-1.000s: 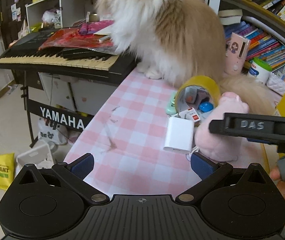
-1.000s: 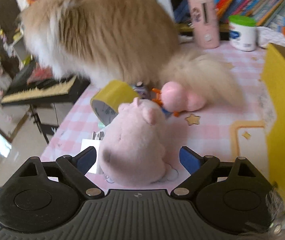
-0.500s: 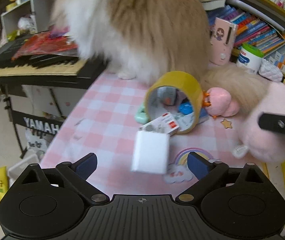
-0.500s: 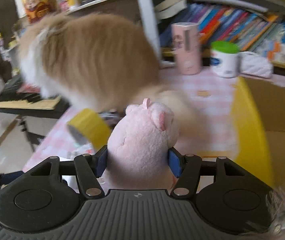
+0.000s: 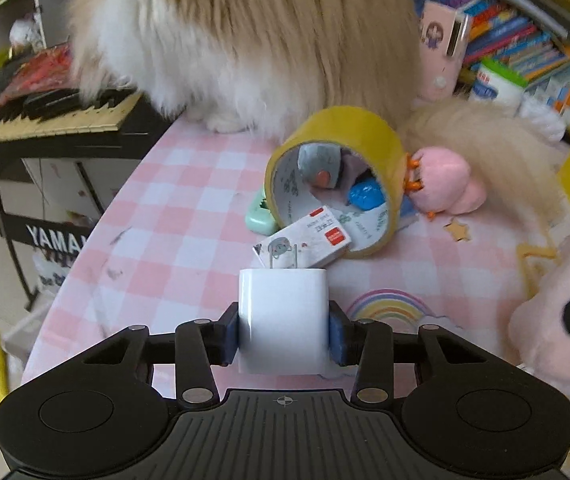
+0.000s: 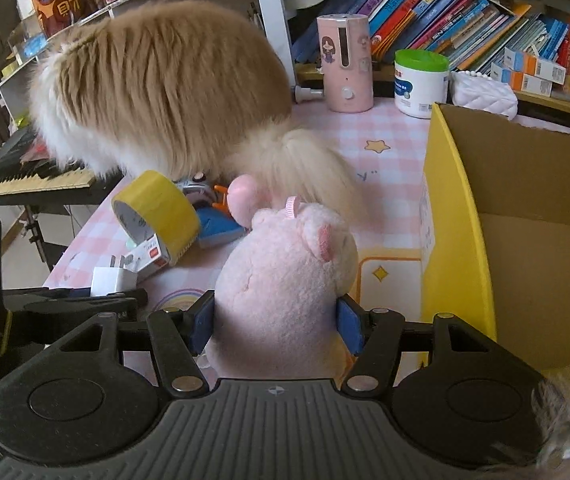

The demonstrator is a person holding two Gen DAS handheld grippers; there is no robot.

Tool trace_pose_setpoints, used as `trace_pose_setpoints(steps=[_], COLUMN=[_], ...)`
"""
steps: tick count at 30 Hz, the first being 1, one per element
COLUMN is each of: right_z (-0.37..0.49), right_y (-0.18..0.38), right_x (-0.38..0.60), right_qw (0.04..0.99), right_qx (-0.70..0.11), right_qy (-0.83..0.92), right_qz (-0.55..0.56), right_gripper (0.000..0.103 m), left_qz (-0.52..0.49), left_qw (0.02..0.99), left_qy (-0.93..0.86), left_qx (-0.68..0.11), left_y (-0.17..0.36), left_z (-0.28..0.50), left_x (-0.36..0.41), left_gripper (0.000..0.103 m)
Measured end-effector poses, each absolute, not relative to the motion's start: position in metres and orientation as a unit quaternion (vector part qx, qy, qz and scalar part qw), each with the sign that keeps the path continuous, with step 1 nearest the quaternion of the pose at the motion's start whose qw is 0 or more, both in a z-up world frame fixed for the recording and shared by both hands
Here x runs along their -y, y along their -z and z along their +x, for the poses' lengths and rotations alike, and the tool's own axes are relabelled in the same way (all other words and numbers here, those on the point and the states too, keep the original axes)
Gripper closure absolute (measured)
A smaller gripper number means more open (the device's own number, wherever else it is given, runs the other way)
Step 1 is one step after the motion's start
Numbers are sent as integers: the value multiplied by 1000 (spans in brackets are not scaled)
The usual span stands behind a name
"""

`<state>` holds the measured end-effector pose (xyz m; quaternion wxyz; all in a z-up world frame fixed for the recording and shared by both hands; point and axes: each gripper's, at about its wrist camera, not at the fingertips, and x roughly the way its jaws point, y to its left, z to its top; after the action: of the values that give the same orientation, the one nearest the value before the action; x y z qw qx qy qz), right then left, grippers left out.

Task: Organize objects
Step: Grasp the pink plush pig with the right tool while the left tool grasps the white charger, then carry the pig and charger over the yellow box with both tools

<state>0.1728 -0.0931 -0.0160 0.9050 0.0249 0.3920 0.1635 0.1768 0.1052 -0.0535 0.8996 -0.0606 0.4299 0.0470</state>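
A white plug-in charger (image 5: 283, 316), prongs upward, is clamped between the pads of the left gripper (image 5: 283, 330) at lower centre, above the pink checked tablecloth (image 5: 173, 216). A pink plush pig (image 6: 289, 284) is squeezed by the right gripper (image 6: 279, 328), left of the yellow cardboard box (image 6: 457, 216). Behind, a yellow tape roll (image 5: 349, 152) lies by a fluffy cat (image 5: 253, 36).

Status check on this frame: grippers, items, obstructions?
Left gripper shut on white charger. Right gripper shut on pink plush, yellow box open alongside. Cat sitting on table behind tape roll.
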Motion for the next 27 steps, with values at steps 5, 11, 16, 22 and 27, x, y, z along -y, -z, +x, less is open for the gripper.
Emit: trace_pose_setpoints(steps=[5, 11, 16, 22, 27], right_z=[156, 121, 89, 41, -2], right_y=[8, 5, 0, 2, 6], right_x=[99, 98, 98, 110, 129], right_qw=[906, 908, 908, 909, 912], right_qx=[-390, -387, -388, -397, -396], right_qy=[-165, -160, -156, -119, -78], right_qz=[16, 21, 31, 51, 72], right_gripper=[44, 44, 44, 44, 44], left_qz=[-100, -147, -144, -133, -119], left_qw=[912, 915, 908, 900, 891], left_qy=[-5, 25, 43, 89, 139], left_qx=[-398, -375, -390, -405, -416], left_y=[19, -7, -5, -4, -1], left_z=[145, 99, 57, 19, 0], left_x=[-107, -112, -109, -96, -72], left_gripper=[62, 62, 62, 62, 62])
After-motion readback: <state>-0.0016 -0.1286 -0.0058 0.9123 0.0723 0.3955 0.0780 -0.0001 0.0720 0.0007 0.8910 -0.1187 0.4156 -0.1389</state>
